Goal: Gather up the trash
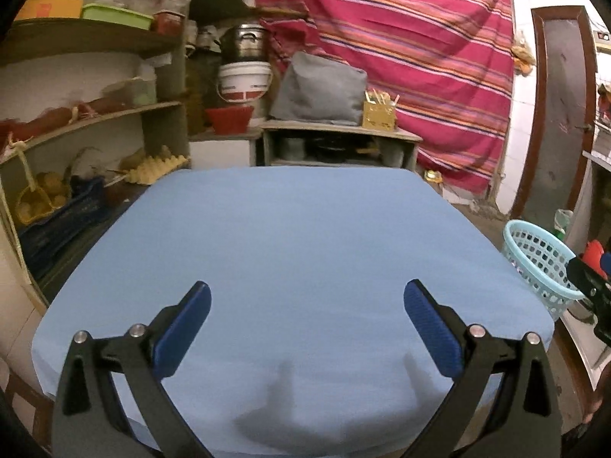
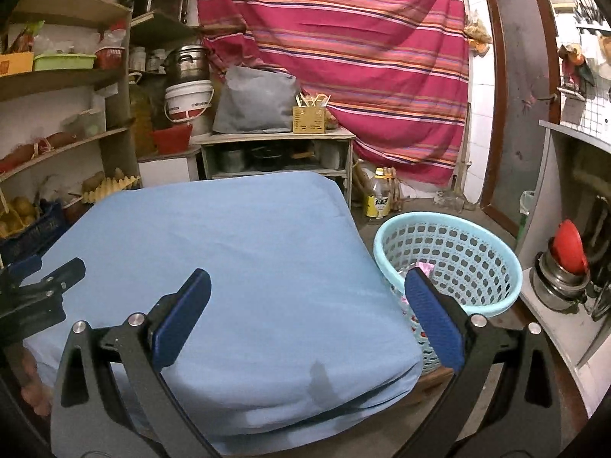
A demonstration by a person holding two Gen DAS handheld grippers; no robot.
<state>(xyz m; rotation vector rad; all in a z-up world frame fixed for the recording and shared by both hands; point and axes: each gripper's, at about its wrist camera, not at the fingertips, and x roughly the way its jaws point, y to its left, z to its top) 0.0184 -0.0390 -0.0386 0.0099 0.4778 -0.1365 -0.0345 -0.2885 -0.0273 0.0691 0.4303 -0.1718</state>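
A light blue cloth covers the table, which also shows in the right wrist view. No trash lies on it. A turquoise mesh basket stands on the floor right of the table; wrappers lie inside. The basket shows at the right edge of the left wrist view. My left gripper is open and empty above the table's near part. My right gripper is open and empty over the table's right edge, its right finger in front of the basket.
Wooden shelves with food and boxes stand at the left. A low cabinet with a grey bag stands behind the table, before a striped red cloth. A bottle stands on the floor. A counter with pots is at the right.
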